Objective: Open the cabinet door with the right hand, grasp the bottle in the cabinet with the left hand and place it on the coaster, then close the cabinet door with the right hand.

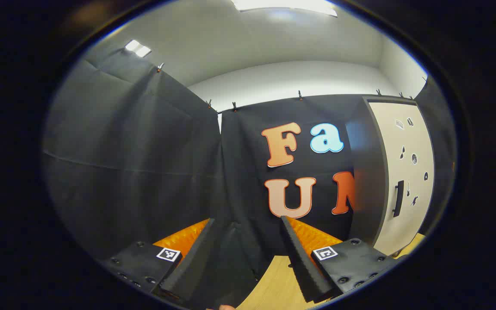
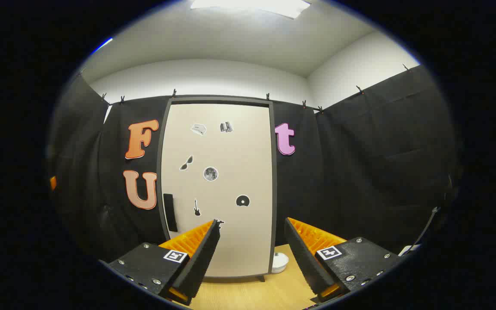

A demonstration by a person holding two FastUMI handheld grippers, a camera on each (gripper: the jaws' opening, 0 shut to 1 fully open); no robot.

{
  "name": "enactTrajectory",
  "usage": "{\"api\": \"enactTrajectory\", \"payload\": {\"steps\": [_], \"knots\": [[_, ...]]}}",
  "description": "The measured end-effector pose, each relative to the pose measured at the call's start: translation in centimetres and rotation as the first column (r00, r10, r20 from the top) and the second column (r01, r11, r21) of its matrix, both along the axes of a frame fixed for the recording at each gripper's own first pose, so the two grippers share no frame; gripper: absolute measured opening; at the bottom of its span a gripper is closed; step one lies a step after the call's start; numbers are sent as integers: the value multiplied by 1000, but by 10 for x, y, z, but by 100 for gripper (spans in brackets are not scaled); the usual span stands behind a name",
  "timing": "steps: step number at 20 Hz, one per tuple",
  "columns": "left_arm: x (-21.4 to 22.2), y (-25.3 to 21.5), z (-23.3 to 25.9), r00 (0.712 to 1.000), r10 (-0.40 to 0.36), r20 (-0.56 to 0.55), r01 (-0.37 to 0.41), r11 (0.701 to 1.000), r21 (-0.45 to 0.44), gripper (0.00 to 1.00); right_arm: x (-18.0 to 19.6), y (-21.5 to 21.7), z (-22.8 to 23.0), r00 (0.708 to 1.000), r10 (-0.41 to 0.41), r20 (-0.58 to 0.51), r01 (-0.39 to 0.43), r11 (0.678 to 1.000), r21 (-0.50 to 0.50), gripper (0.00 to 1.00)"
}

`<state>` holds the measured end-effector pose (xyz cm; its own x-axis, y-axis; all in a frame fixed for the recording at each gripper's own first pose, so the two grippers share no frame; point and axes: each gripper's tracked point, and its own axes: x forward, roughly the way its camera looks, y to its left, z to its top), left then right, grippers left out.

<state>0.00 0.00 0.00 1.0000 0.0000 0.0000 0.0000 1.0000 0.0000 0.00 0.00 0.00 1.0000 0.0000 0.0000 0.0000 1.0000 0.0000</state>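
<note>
Cabinet door stands closed, hiding whatever is inside.

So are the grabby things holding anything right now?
No, nothing is held. The left gripper and the right gripper are both open with empty space between their fingers. The cabinet door is shut, its handle untouched.

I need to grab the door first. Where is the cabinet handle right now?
In the right gripper view, the handle sits low on the closed cabinet door's left edge, up-left of the right hand-held gripper.
</note>
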Motion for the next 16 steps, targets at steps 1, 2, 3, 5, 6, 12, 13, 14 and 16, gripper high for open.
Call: {"api": "enactTrajectory", "payload": {"steps": [1,2,3,5,6,12,13,14,16], "knots": [[1,7,3,1000,11,4,-11,1000,12,96,0,1,1,1000,-2,0,2,1000,3,93],[2,14,2,1000,22,2,-22,999,24,93,-1,2,3,1000,-6,2,6,1000,3,93],[3,18,2,1000,28,-2,-28,999,32,93,-2,3,3,1000,-11,2,11,1000,2,93],[5,18,-1,1000,26,-13,-26,999,34,94,1,7,4,1000,-9,-2,9,1000,5,93],[6,19,-2,1000,24,-15,-24,999,37,94,3,10,5,1000,-4,-6,4,1000,7,93],[6,17,-8,1000,3,-29,-2,999,33,94,8,31,6,999,28,-24,-28,1000,-3,93],[5,17,-11,999,2,-33,-1,999,35,94,10,35,5,999,34,-29,-34,999,-1,93],[5,19,-11,999,2,-34,-1,999,39,94,12,38,4,999,41,-34,-41,999,1,93],[5,21,-12,999,8,-34,-7,999,43,94,19,50,2,997,58,-43,-57,998,8,93]]}}
